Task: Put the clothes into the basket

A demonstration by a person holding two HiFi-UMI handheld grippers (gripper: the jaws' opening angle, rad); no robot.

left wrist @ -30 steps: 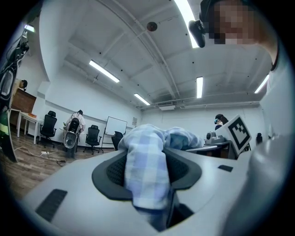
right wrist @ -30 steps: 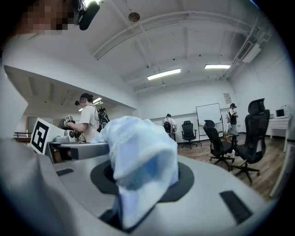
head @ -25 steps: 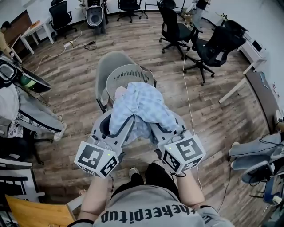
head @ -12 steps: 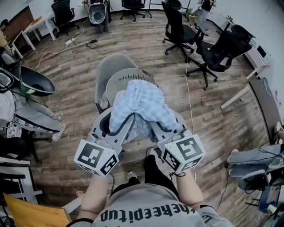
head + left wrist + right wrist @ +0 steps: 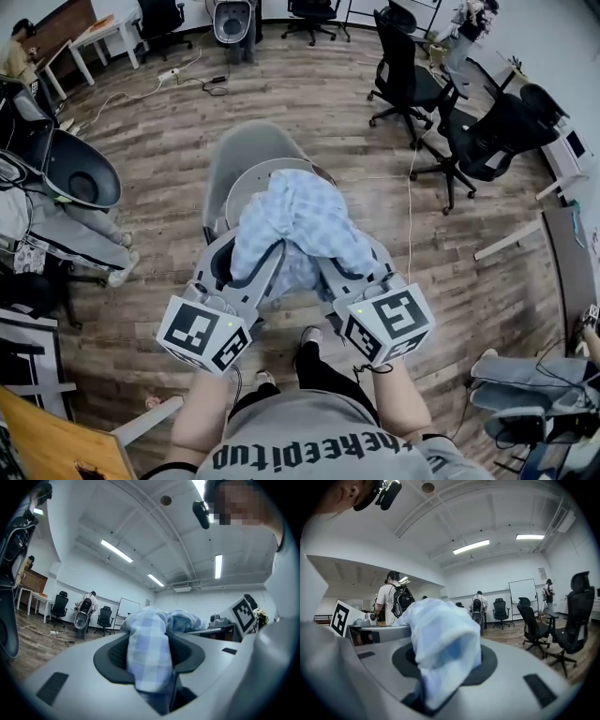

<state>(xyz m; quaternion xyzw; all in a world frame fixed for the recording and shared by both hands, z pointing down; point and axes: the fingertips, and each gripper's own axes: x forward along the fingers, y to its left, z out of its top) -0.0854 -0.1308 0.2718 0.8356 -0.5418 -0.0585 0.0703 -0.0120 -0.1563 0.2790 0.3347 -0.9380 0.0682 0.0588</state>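
Note:
A light blue checked garment [image 5: 300,220] hangs bunched between both grippers, over a white slatted basket [image 5: 246,180] that rests on a grey chair [image 5: 239,145]. The cloth covers most of the basket's opening. My left gripper [image 5: 251,253] is shut on the garment's left part, and the fabric [image 5: 147,653] fills the gap between its jaws. My right gripper [image 5: 339,255] is shut on the right part, where a fold of cloth [image 5: 440,641] bulges out over the jaws. Both grippers point about level, side by side, with the marker cubes nearest the person.
Black office chairs [image 5: 412,80] [image 5: 497,131] stand at the back right, with a cable [image 5: 410,216] across the wooden floor. A dark shell seat [image 5: 80,173] and hanging clothes are at the left. A wooden tabletop [image 5: 56,441] is at the bottom left. People [image 5: 396,599] stand further off.
The person has walked forward with both grippers and the garment. The basket and chair have come closer, and the cloth now hides more of the basket's opening. Both grips are unchanged.

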